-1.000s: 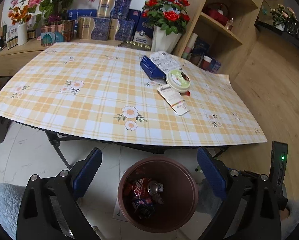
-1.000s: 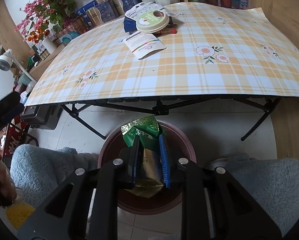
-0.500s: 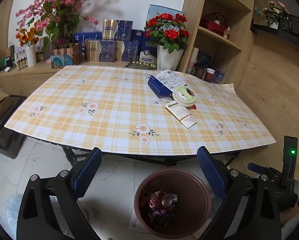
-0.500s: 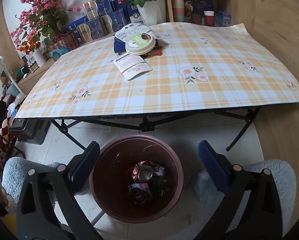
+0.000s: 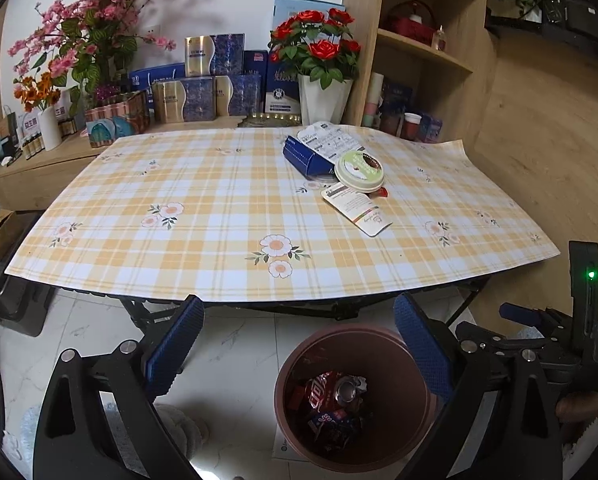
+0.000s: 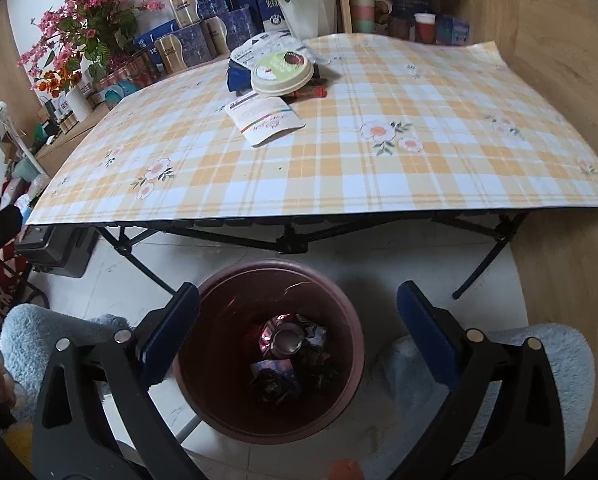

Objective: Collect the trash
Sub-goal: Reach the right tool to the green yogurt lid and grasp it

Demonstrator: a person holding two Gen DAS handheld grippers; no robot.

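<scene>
Standing on the white floor before the table (image 6: 379, 184), the brown bin (image 6: 339, 312) is seen between the wide-open, empty jaws of the right gripper (image 6: 297, 322), with a crushed can (image 6: 285, 340) and wrappers inside. The left gripper (image 5: 299, 338) is likewise held open and empty above the bin. A white pouch (image 5: 357, 208), a round lid (image 5: 359, 166) and a blue box (image 5: 307, 156) are left lying together on the checked tablecloth.

Red roses (image 5: 315, 46) in white vase, pink blossom spray (image 5: 99, 20), boxes (image 5: 215, 80), perhaps tea, behind checked tablecloth (image 5: 219, 208)
</scene>
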